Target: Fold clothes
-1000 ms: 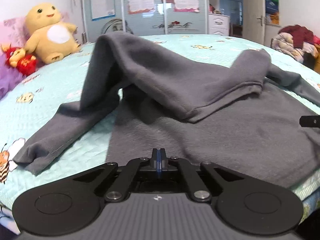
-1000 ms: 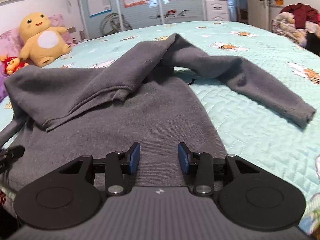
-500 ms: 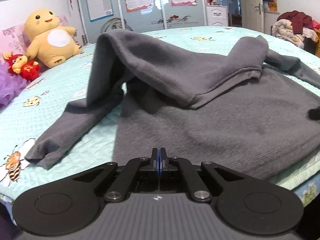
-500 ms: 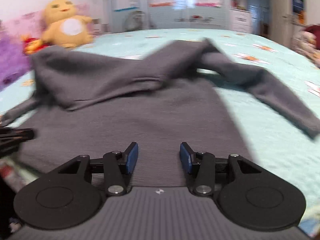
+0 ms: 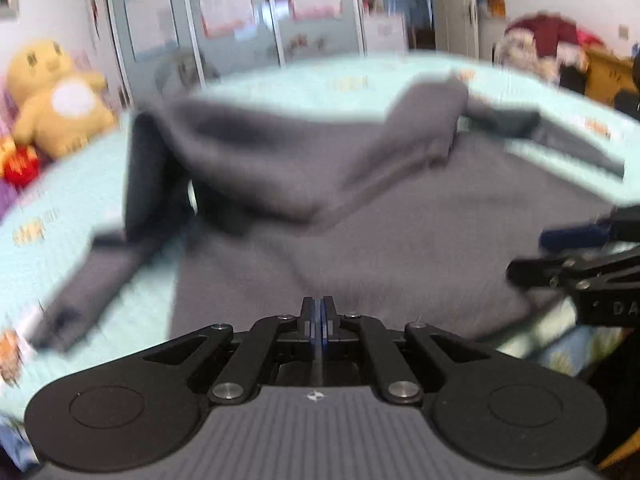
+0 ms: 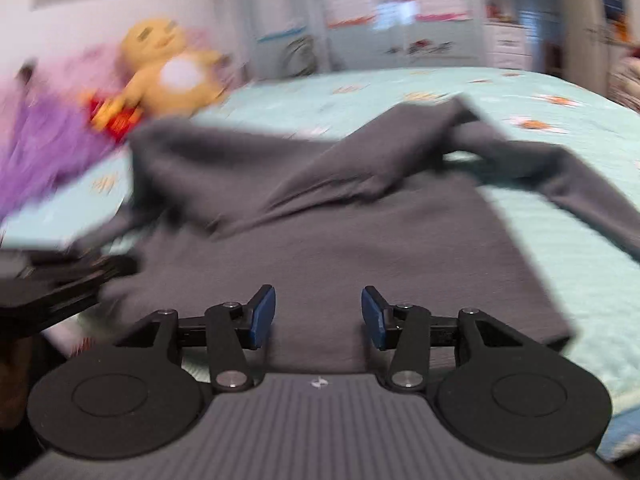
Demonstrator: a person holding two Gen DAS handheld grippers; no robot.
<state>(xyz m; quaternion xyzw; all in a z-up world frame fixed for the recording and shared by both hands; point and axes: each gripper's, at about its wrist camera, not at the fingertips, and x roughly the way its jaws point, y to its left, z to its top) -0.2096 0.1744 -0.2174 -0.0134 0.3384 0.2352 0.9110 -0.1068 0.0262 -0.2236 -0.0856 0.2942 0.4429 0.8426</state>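
Observation:
A dark grey sweater (image 5: 380,240) lies spread on the light blue bed, its upper part folded down over the body, one sleeve (image 5: 84,288) trailing left. In the right wrist view the same sweater (image 6: 340,240) fills the middle, its other sleeve (image 6: 580,184) stretching right. My left gripper (image 5: 319,316) is shut with nothing between its blue pads, just short of the sweater's near hem. My right gripper (image 6: 318,314) stands open over the near hem, holding nothing. The right gripper (image 5: 576,248) also shows at the right edge of the left wrist view. Both views are blurred.
A yellow plush toy (image 5: 56,96) and a red toy (image 5: 20,160) sit at the bed's head on the left, with purple fabric (image 6: 36,152) beside them. A pile of clothes (image 5: 544,48) lies beyond the bed at right. Wardrobe doors (image 5: 240,12) stand behind.
Both grippers have swung leftward and in toward each other; each now shows in the other's view. The sweater lies unchanged. The left stays shut, the right open.

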